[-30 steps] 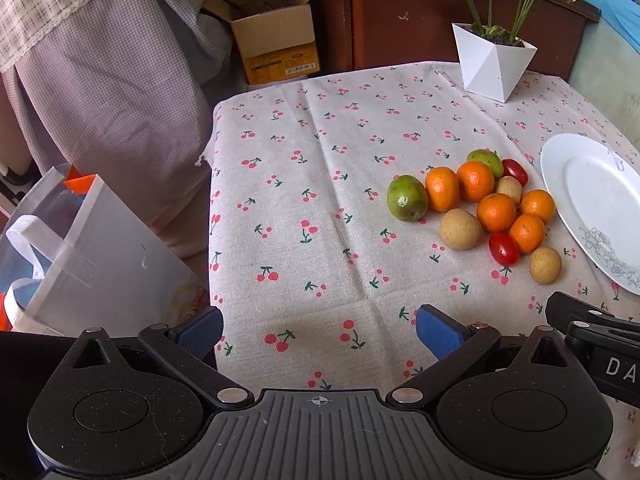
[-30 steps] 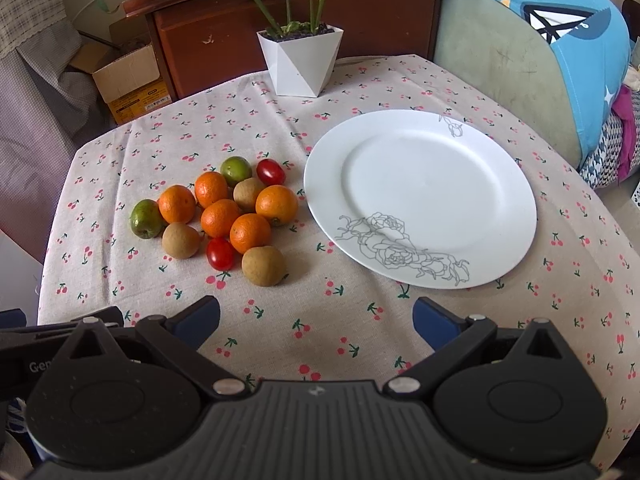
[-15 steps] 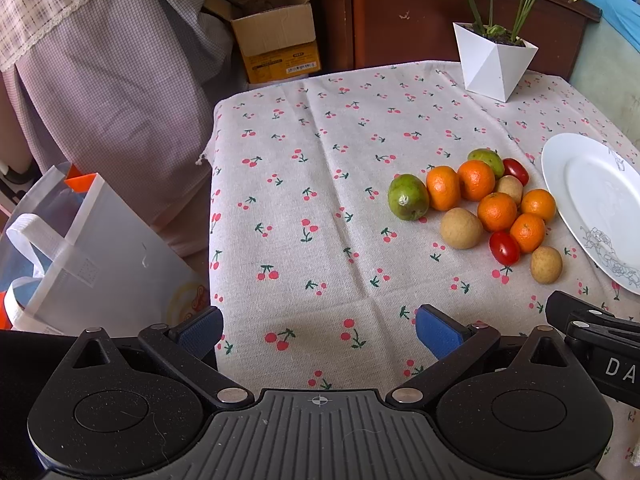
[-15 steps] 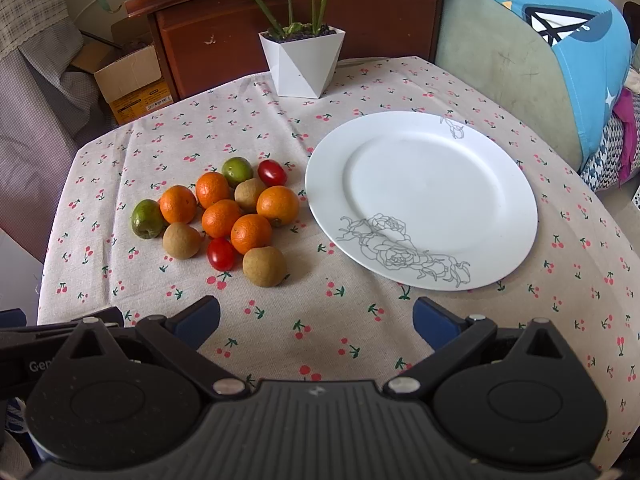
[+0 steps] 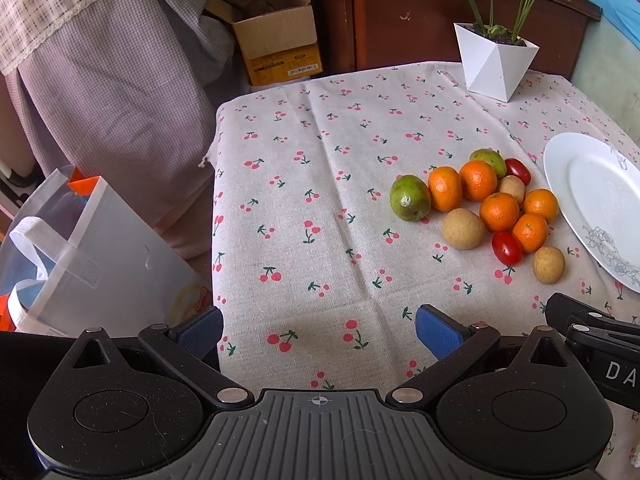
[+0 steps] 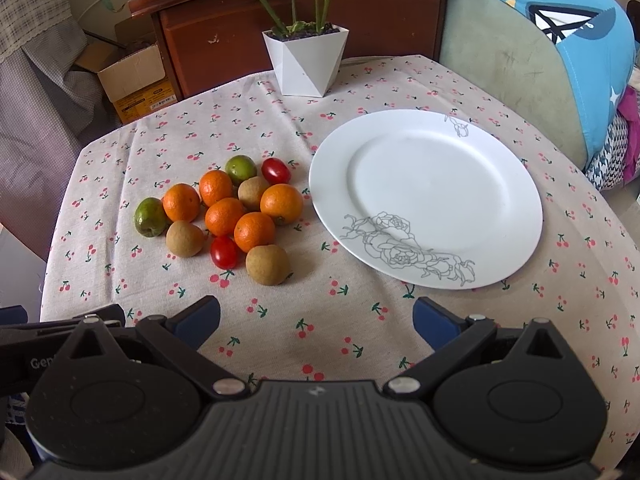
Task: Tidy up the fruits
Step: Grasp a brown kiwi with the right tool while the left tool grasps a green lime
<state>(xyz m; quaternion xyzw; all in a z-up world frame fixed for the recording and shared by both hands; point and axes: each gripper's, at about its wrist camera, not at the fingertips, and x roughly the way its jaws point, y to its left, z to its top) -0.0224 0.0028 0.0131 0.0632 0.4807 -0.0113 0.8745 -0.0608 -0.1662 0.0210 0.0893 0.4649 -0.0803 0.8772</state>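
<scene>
Holding both pairs of tongs low over the near edge of the cherry-print tablecloth (image 6: 280,128), I have nothing gripped yet. My left tongs (image 5: 318,326) stand spread wide with only cloth between the blue pads, and my right tongs (image 6: 316,316) are just as wide and just as empty.

Ahead and to the right of my left tongs, and ahead-left of my right ones, the fruit sits in one tight cluster: small round orange mandarins (image 6: 224,216), two green oval fruits (image 6: 150,217), three tan-skinned round fruits (image 6: 267,265) and two glossy red cherry tomatoes (image 6: 224,252). Most touch a neighbour, so I judge that pulling one from the middle would nudge the rest; the outer ones are the sensible start.

The large white china plate with a grey rose outline (image 6: 426,196) lies bare straight ahead of my right tongs, just beside the cluster on its right. That looks like the place meant to receive the fruit, and my right tongs are the better placed for it.

The tan fruit nearest my right tongs stands free on its near side, which makes it an easy first grab. Beyond everything stands a white faceted plant pot (image 6: 306,60), well clear of the work.
</scene>
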